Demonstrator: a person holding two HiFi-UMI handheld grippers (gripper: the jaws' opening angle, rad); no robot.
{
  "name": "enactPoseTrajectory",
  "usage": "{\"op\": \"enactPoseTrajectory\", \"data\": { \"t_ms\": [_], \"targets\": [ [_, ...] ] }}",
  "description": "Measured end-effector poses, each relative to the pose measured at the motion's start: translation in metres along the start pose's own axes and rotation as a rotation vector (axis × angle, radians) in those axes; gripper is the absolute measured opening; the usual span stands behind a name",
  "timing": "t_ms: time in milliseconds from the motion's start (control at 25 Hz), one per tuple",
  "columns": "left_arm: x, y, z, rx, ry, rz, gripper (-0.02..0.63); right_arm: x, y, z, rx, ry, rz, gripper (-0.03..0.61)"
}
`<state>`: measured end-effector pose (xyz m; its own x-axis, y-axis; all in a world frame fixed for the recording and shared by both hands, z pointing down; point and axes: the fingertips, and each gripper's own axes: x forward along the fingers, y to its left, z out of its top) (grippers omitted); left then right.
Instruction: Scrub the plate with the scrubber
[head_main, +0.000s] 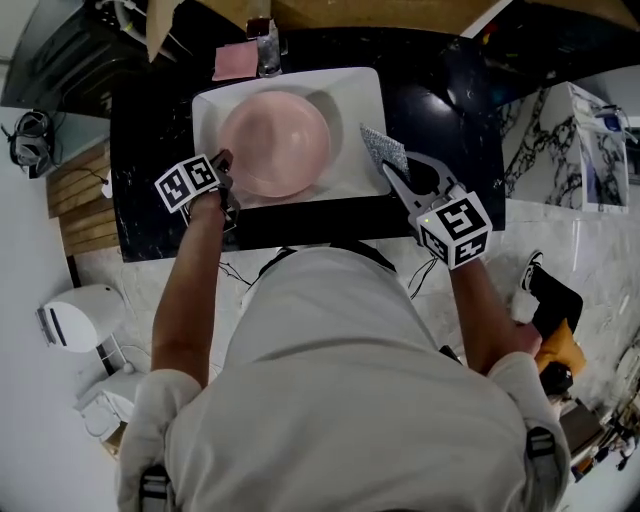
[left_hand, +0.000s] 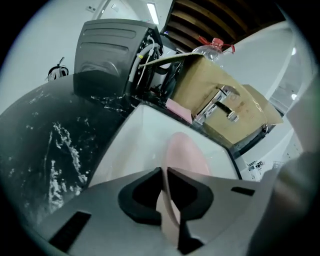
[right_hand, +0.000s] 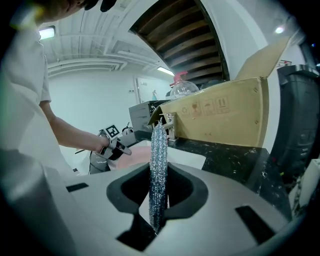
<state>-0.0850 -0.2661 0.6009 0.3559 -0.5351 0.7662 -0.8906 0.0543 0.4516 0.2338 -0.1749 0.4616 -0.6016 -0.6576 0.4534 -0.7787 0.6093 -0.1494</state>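
Right fingers pinch scrubber; left fingers pinch plate.

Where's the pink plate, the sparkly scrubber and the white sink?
pink plate (head_main: 275, 143): head view, the middle of its hollow.
scrubber (right_hand: 159, 165): right gripper view, the silvery edge facing the camera.
sink (head_main: 360, 100): head view, the bare white bottom to the right of the plate.

The round pink plate sits in the white sink, its left rim pinched; the silvery mesh scrubber is held just right of it.
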Motion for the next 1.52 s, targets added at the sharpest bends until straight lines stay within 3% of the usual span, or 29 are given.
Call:
{"op": "enactPoseTrajectory", "data": {
  "t_ms": [520, 680, 1000, 1240, 1520],
  "targets": [
    [0.066, 0.015, -0.02, -0.017, 0.119, 0.079, 0.025, -0.022, -0.02, -0.028, 0.042, 0.044, -0.011, 0.077],
    [0.073, 0.022, -0.02, 0.03, 0.139, 0.123, 0.023, -0.025, -0.019, -0.031, 0.046, 0.049, -0.013, 0.077],
    [0.067, 0.024, -0.013, 0.148, 0.129, 0.159, 0.118, -0.024, -0.003, -0.024, 0.037, 0.03, -0.034, 0.077],
    [0.034, -0.002, 0.009, 0.294, 0.041, 0.074, 0.118, -0.017, 0.029, -0.013, 0.026, 0.002, -0.064, 0.077],
    [-0.037, -0.048, 0.022, 0.434, -0.097, -0.148, 0.114, -0.01, 0.076, 0.0, 0.008, -0.035, -0.109, 0.077]
  ]
}}
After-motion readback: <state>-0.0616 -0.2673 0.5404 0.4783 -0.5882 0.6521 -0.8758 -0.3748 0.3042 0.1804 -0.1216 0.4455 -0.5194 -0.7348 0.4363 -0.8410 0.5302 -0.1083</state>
